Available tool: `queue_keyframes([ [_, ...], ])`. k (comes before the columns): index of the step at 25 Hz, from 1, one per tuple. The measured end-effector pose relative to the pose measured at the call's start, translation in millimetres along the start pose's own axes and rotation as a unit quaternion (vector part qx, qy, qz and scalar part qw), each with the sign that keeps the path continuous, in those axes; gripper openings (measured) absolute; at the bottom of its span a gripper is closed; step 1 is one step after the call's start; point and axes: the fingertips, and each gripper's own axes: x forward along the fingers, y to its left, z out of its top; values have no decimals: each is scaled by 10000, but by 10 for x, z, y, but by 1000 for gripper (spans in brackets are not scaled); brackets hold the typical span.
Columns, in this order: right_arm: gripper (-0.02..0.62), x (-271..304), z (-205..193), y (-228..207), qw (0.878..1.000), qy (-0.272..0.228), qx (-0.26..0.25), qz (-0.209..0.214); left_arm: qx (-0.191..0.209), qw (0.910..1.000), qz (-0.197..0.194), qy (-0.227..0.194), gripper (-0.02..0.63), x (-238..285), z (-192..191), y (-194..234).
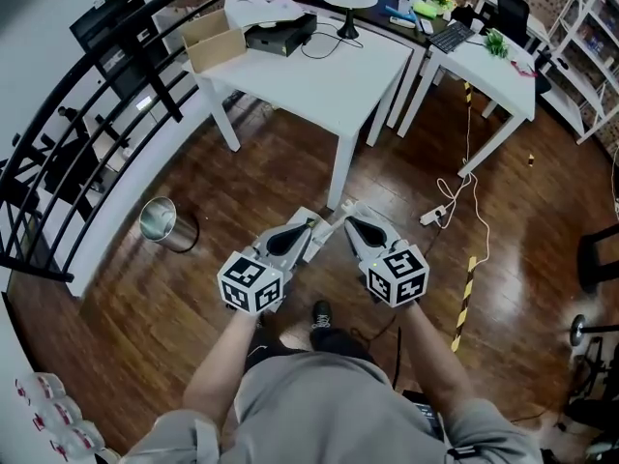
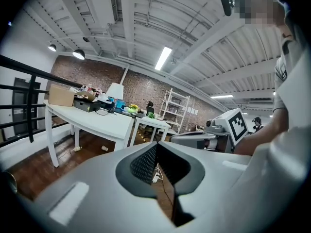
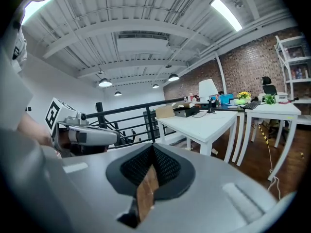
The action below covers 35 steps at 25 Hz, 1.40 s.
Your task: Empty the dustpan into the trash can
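Head view: the trash can (image 1: 166,223) sat on the wood floor (image 1: 280,158) by the railing (image 1: 60,138), off left of the left gripper (image 1: 311,225) and right gripper (image 1: 348,218). Left gripper view: jaws were pressed together, holding nothing. Right gripper view: same deal, closed and empty.

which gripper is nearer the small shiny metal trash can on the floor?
Left. The small shiny metal trash can stands left of both; the left gripper is on its side, the right gripper beyond that.
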Motion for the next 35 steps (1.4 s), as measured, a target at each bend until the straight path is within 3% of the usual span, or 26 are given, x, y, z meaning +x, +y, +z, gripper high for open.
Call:
queue_keyframes([
  [4,0,132,71,-71,9998,-25,56,-191,81,9997,-204,126,3,153,27,133],
  [11,0,338,-52,-158,9944,61,502,-929,333,9953,-768,485,3,349,19,399],
  [15,9,390,-441,-213,9821,238,1054,-1545,396,9874,-1331,757,3,399,-114,462],
  [20,86,488,-903,-428,9578,154,1800,-2235,462,9777,-1743,1078,3,415,-348,574],
  [24,200,622,-1206,-684,9426,269,2043,-2629,482,9729,-1854,1298,3,462,-529,649],
  [28,262,774,-1338,-961,9402,234,2108,-2665,478,9713,-1853,1416,3,522,-593,682],
  [35,264,1036,-1303,-1179,9418,302,1917,-2746,308,9736,-1707,1481,3,588,-646,758],
])
